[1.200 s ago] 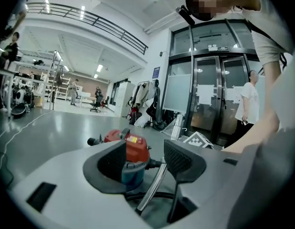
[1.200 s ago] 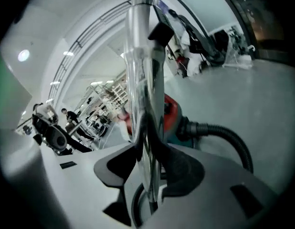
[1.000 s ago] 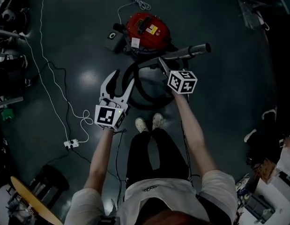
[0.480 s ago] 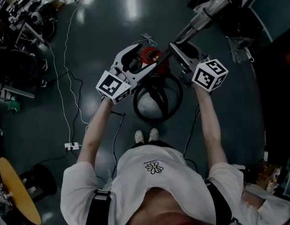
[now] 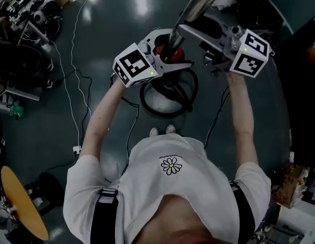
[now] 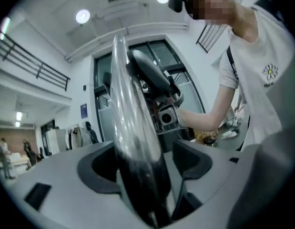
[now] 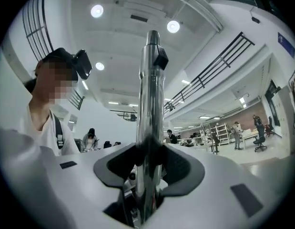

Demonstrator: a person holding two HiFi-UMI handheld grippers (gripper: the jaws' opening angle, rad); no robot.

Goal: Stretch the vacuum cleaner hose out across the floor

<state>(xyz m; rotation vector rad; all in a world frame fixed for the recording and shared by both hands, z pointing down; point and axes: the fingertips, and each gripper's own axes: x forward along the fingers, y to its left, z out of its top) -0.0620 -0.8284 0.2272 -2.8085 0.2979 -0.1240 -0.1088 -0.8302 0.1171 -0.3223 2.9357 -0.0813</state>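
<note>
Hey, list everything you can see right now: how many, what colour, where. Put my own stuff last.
vacuum cleaner: one, red, floor ahead, mostly hidden
hose: one, black, looped on the floor before the feet
tube: one, silver metal, raised, running between both grippers
cable: one, white, trailing down the floor at left
power strip: one, white, floor at left
disc: one, yellow, bottom left corner
bystanders: several, too small for colour, far across the hall
shoes: two, white, below the hose loop
T-shirt: one, white, daisy print
left gripper: one, pale grey, jaws just been opening, tube between them unpressed
right gripper: one, pale grey, jaws shut on the tube
</note>
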